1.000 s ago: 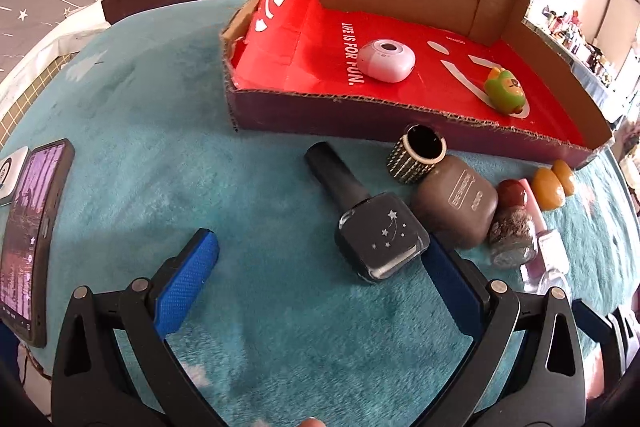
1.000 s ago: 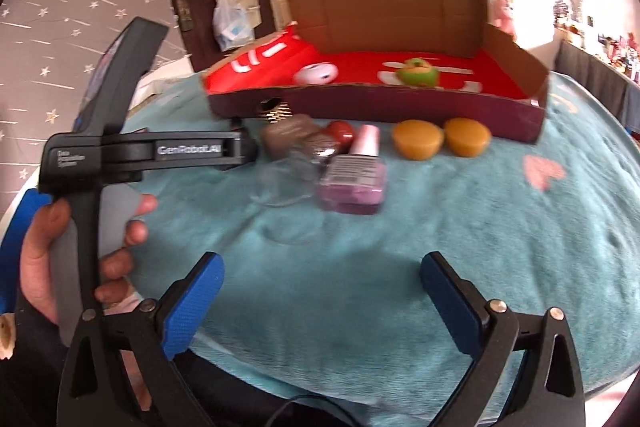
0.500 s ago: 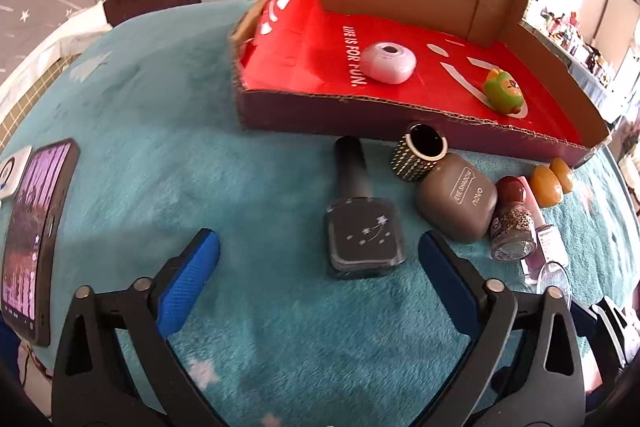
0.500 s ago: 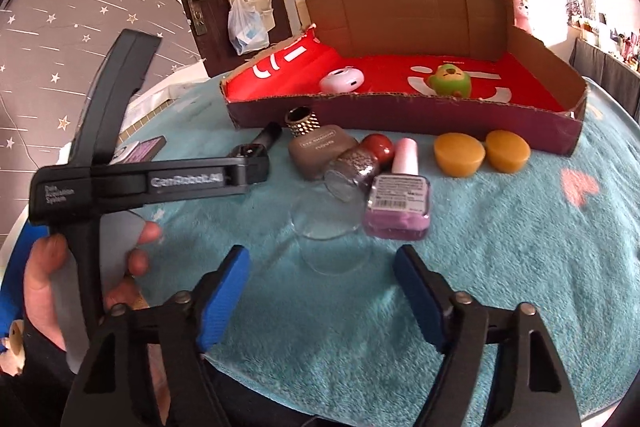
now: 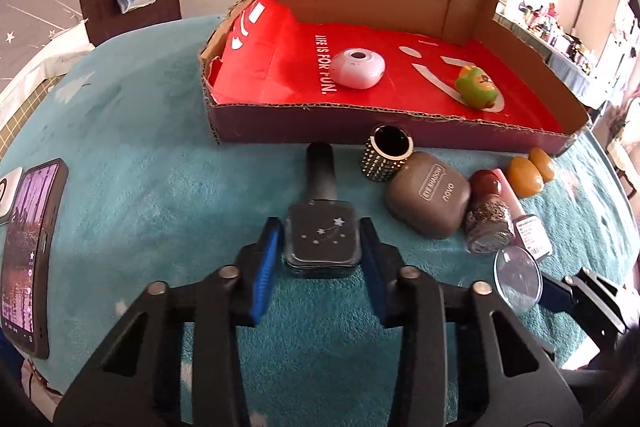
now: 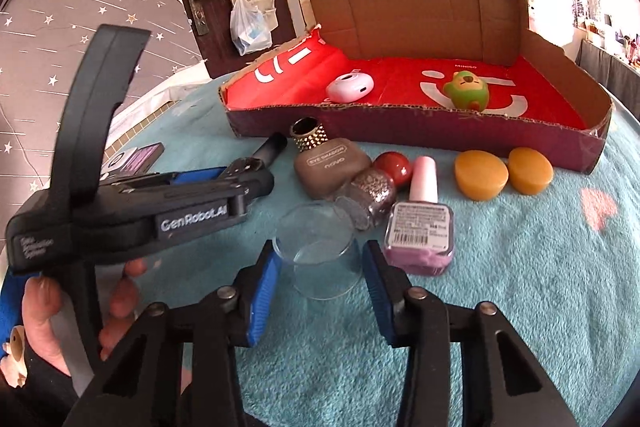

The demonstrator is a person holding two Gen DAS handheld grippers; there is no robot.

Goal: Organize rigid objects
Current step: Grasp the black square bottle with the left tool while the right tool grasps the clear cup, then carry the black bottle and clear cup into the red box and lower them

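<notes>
Step in hand: the pick-up, on both sides at once; the left gripper (image 5: 322, 247) has its jaws just closed in on the dark nail-polish bottle (image 5: 322, 241), blue pads pressed to the two flat sides of its square body; the right gripper (image 6: 320, 261) has its jaws just closed around the clear glass cup (image 6: 318, 253), pads at its walls and apparently touching

Where the things are: bottle and cup both lie on the teal blanket, in front of the cardboard tray (image 5: 304, 121); the cup is just beside the glitter bottle (image 6: 372, 195) and the pink polish bottle (image 6: 420, 227)

Bottle's long axis: runs straight away from the left gripper, black cap (image 5: 320, 167) pointing at the tray's near wall, base toward the jaws; it lies flat, star-printed face up

Cup's long axis: on its side, mouth toward the right gripper, base tilted away toward the glitter bottle; being clear, its exact edges are hard to read

Next move calls for: a lift clear of the blanket, then up over the near wall onto the red lining (image 5: 288, 67); the cup looks likely to slip or roll if gripped lightly; the neighbours sit close, so rise before moving sideways
</notes>
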